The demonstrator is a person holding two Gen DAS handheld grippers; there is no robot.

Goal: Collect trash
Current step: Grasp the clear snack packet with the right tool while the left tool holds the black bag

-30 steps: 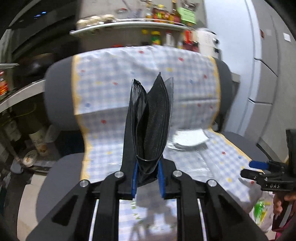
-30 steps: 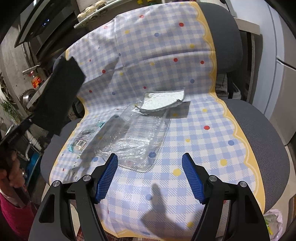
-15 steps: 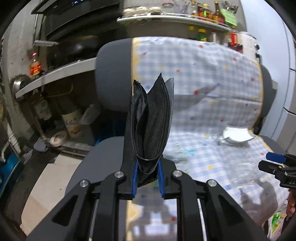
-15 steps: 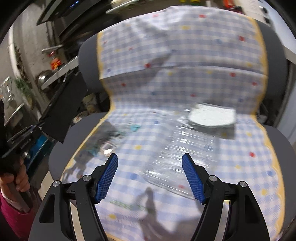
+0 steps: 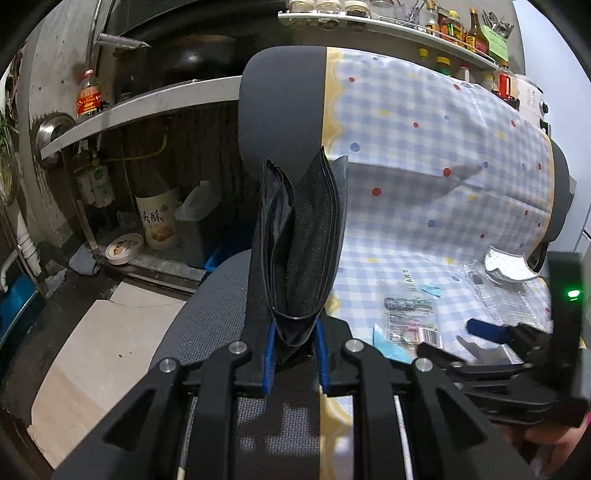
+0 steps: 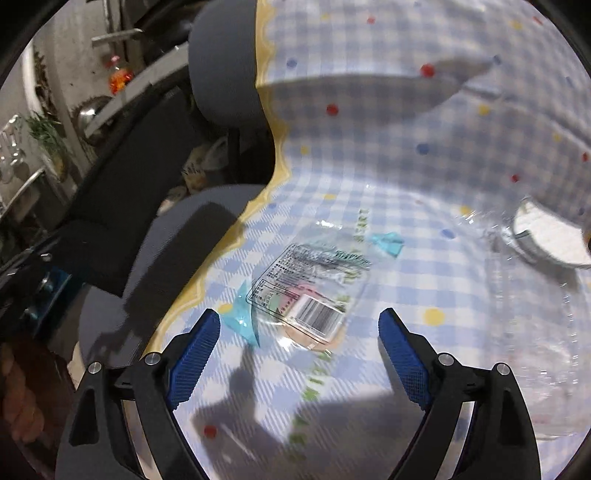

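Note:
My left gripper (image 5: 294,354) is shut on a black mesh bag (image 5: 303,251) that stands upright with its mouth slightly open. My right gripper (image 6: 299,339) is open, hovering just above a clear plastic wrapper with a barcode (image 6: 310,291), which also shows in the left wrist view (image 5: 410,325). The wrapper lies on a checked cloth (image 6: 388,166) over a grey office chair (image 5: 280,110). A larger clear plastic package (image 6: 532,332) and a white crumpled lid (image 6: 550,236) lie to the right. My right gripper shows in the left wrist view (image 5: 476,339).
Left of the chair is a metal shelf (image 5: 140,107) with bottles, a jar (image 5: 159,221) and a tin (image 5: 123,249) on the floor. A bottle-laden shelf (image 5: 388,22) runs behind the chair.
Both grippers swung left. The right gripper moved from over the large clear package down toward the barcode wrapper at the seat's left edge. The bag stays held.

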